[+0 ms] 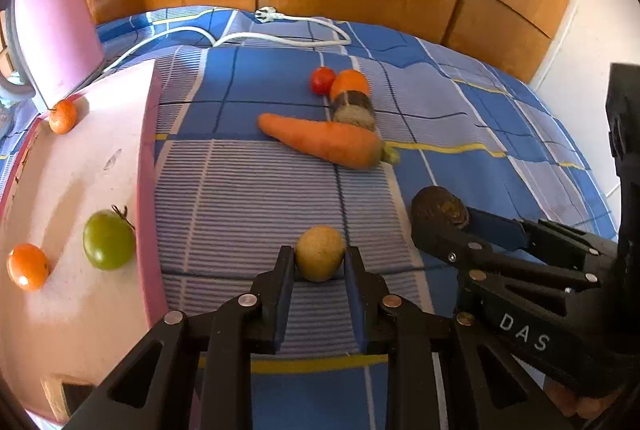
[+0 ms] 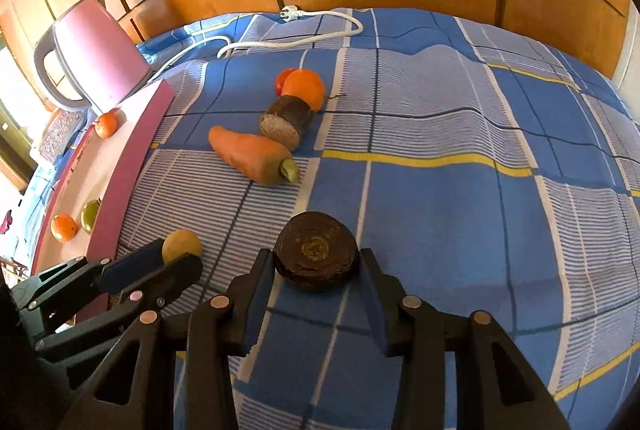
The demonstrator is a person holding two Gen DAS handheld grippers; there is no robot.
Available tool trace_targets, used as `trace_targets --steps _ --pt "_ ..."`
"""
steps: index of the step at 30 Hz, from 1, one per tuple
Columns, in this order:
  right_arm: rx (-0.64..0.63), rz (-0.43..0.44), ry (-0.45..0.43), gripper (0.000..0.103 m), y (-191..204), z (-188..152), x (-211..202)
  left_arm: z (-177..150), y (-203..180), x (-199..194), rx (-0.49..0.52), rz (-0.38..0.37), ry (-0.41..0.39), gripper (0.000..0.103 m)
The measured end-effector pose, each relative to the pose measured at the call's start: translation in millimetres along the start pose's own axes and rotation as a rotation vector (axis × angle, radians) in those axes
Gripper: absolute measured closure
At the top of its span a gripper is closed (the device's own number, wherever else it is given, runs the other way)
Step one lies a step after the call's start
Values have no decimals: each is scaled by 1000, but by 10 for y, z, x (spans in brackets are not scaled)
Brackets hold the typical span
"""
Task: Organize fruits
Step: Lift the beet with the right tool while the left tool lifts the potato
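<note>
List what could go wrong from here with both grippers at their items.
The left gripper brackets a small round yellow fruit; it could roll off the soft checked sheet or slip out when lifted. The right gripper sits close beside it at the dark beet, so the two could bump when moving toward the pink tray.

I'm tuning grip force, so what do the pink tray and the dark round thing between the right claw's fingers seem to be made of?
Pink tray: likely smooth plastic; matte pale top with a few scuffs, darker pink rim.
Dark round thing: probably a real beetroot half; dull dark cut face with concentric rings, rough skin.
Right claw straddles it on the checked cloth; contact is unclear.
</note>
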State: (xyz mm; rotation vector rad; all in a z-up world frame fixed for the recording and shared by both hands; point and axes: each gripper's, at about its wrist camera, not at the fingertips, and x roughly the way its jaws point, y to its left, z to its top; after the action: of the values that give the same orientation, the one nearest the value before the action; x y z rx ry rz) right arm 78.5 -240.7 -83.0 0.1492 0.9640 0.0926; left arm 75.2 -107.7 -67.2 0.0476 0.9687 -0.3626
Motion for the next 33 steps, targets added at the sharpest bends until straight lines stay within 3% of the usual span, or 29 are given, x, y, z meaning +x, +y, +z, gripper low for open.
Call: trace_targets --steps 17,33 --pt "4 -24 -6 60 -68 -243 -182 -178 -125 -136 18 -9 -20 78" --pt "15 -5 -24 60 -36 -256 -291 -126 -58 -499 8 14 -132 78"
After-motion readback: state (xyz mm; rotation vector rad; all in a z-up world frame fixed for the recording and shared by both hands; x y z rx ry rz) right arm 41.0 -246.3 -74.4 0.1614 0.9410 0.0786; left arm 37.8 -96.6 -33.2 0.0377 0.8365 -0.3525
